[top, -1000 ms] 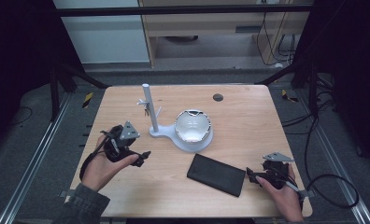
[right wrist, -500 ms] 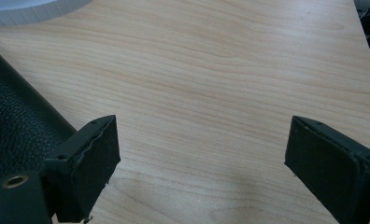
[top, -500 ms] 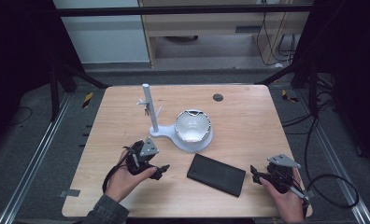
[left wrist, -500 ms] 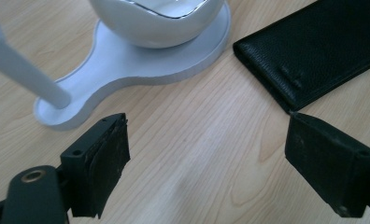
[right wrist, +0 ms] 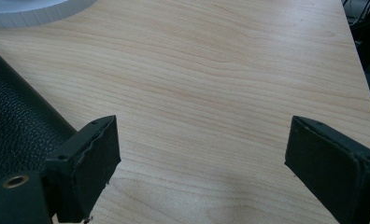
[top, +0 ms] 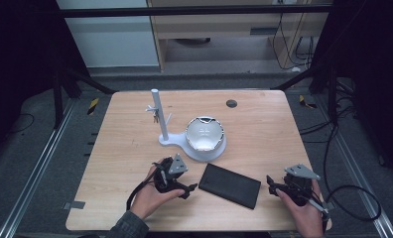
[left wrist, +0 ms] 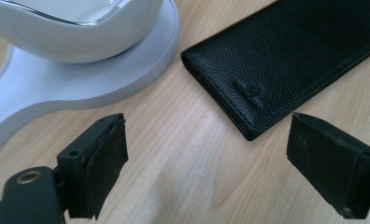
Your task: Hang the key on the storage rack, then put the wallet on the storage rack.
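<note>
A black leather wallet (top: 230, 185) lies flat on the wooden table (top: 264, 134) near its front edge. My left gripper (top: 187, 190) sits just left of it, low over the wood. In the left gripper view its jaws stand open (left wrist: 211, 163), and the wallet's near corner (left wrist: 286, 60) lies just ahead of the right jaw, apart from it. My right gripper (top: 271, 184) rests just right of the wallet. It is open (right wrist: 202, 168) with only bare wood between the jaws, which have just been closing a little. The wallet's edge (right wrist: 15, 126) lies beside its left jaw.
A white stand (top: 161, 119) with an upright pole rises from a flat white base (left wrist: 80, 88). A white rounded bowl-like piece (top: 204, 134) sits on that base, just behind the wallet. A small dark disc (top: 231, 103) lies near the far edge.
My left hand has moved right and down across the table, from the left side to the wallet's left end. The right hand has stayed in place.
</note>
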A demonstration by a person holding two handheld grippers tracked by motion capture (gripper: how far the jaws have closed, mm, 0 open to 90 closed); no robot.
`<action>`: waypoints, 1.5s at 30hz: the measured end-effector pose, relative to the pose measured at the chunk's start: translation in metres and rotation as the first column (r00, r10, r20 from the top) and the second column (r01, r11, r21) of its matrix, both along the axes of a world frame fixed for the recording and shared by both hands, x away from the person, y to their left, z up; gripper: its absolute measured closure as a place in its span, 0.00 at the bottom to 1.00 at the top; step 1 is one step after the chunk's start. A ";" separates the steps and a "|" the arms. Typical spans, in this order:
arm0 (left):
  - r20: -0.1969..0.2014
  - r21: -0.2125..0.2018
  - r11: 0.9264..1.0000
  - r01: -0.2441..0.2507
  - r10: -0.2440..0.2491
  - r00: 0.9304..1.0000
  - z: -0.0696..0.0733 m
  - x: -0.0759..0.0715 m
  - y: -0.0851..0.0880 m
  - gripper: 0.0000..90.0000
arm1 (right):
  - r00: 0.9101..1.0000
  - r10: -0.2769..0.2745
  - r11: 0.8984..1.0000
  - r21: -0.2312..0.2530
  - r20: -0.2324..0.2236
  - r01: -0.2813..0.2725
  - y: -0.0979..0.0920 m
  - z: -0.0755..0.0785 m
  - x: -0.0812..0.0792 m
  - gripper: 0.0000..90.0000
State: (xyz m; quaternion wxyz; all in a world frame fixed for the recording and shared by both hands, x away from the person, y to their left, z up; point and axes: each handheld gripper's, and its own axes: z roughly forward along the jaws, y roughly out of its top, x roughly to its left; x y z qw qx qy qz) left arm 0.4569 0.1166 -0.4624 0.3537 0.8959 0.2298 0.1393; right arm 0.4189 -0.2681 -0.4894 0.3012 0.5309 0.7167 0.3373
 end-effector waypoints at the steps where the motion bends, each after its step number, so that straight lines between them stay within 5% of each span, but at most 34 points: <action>1: 0.000 0.000 1.000 0.000 0.000 1.000 0.000 0.000 0.000 0.15 | 1.000 0.000 1.000 0.000 0.000 0.000 0.000 0.000 0.000 0.12; 10: -0.019 0.029 0.998 0.047 -0.046 0.999 0.000 -0.010 -0.008 0.31 | 1.000 0.007 1.000 0.013 0.030 -0.007 0.000 0.005 -0.008 0.14; 22: -0.078 0.092 0.992 0.089 -0.082 0.994 0.000 -0.006 -0.011 0.86 | 0.995 0.070 0.997 0.026 0.069 -0.072 -0.001 0.011 -0.016 0.38; 25: -0.093 0.130 0.985 0.112 -0.101 0.991 0.000 -0.006 -0.016 0.98 | 0.995 0.075 0.997 0.018 0.066 -0.076 -0.001 0.010 -0.015 0.42; 45: -0.130 0.193 0.973 0.125 -0.100 0.986 -0.012 0.002 -0.023 1.00 | 0.995 0.083 0.996 0.015 0.054 -0.084 0.001 0.009 -0.015 0.40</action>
